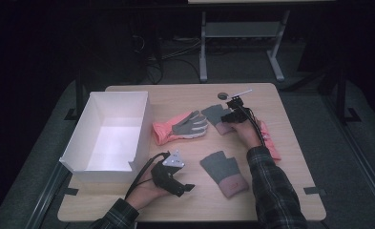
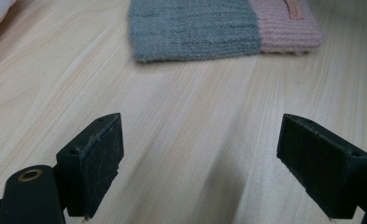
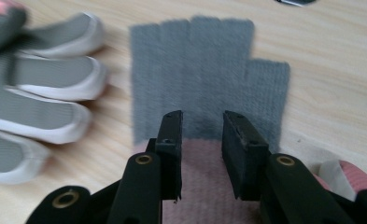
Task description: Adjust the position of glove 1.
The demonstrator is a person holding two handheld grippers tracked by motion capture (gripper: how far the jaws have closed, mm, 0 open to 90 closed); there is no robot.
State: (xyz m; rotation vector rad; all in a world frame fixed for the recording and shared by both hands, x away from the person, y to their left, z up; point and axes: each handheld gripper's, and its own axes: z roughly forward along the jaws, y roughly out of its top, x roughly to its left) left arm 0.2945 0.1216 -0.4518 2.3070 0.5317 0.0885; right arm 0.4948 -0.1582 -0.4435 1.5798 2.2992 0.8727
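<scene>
While the left gripper (image 1: 189, 187) is kept idle with jaws wide apart near the table's front, the right gripper (image 3: 201, 154) is poised over a fingerless glove (image 3: 204, 79), jaws narrowed but not seen pressing. From the jaws, the glove's long axis is laid toward twelve o'clock, pink cuff nearest, grey fingers farthest.

The person wears long sleeves (image 1: 276, 191) in a dark plaid of green and blue with fine light lines. Each hand-held gripper has a black body. The left hand-held gripper (image 1: 191, 187) carries a grey three-cornered plate (image 1: 174, 160) with small dark holes, and a black cable (image 1: 142, 174) loops from its rear. The right hand-held gripper (image 1: 230, 114) trails black cables along the wrist. The jaws are black rectangular blocks with matte pads (image 2: 99, 175), small screw holes and brass-coloured eyelets (image 3: 144, 159) at the pivots.
</scene>
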